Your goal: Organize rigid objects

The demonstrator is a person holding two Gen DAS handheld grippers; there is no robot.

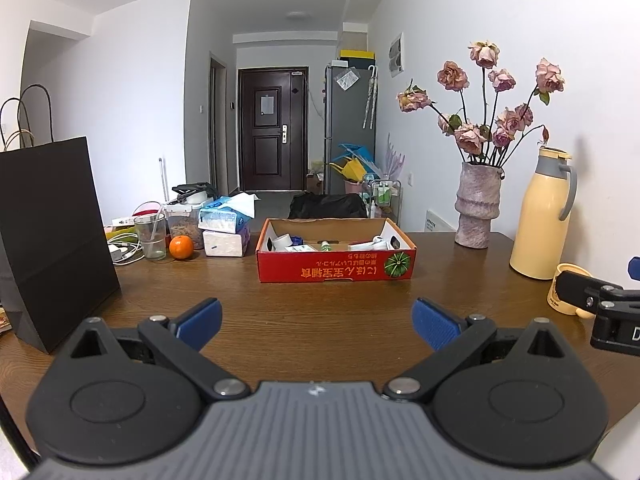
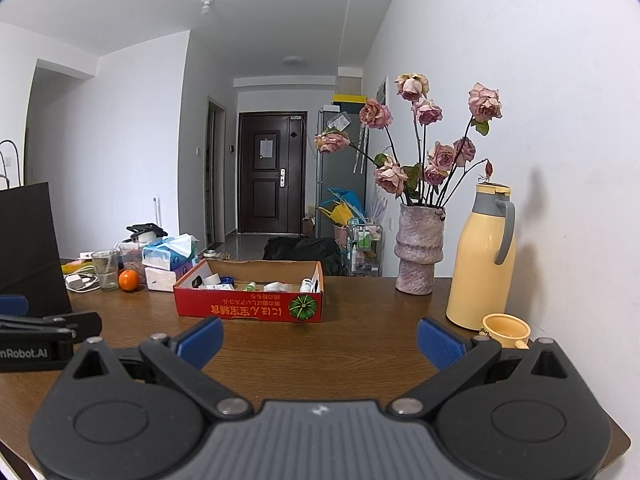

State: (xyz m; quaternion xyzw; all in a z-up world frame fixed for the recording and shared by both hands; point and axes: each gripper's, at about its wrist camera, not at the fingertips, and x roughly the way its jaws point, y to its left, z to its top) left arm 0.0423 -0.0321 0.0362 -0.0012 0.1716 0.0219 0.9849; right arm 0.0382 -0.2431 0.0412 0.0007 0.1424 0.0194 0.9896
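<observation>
A red cardboard box (image 1: 336, 270) (image 2: 248, 309) stands on the brown table (image 1: 312, 312) and holds several small items: a tape roll (image 1: 282, 241), small bottles and white packets. My left gripper (image 1: 318, 324) is open and empty, low over the table in front of the box. My right gripper (image 2: 320, 342) is open and empty, also in front of the box, to its right. A yellow mug (image 2: 506, 330) (image 1: 570, 292) sits just beyond the right gripper's right finger. An orange (image 1: 182, 248) (image 2: 129, 280) lies left of the box.
A black paper bag (image 1: 52, 240) stands at the left. Behind the orange are a glass (image 1: 151, 236), tissue packs (image 1: 226, 224), a jar and cables. A vase with dried roses (image 1: 478, 210) (image 2: 420, 254) and a yellow thermos jug (image 1: 540, 216) (image 2: 482, 256) stand by the right wall.
</observation>
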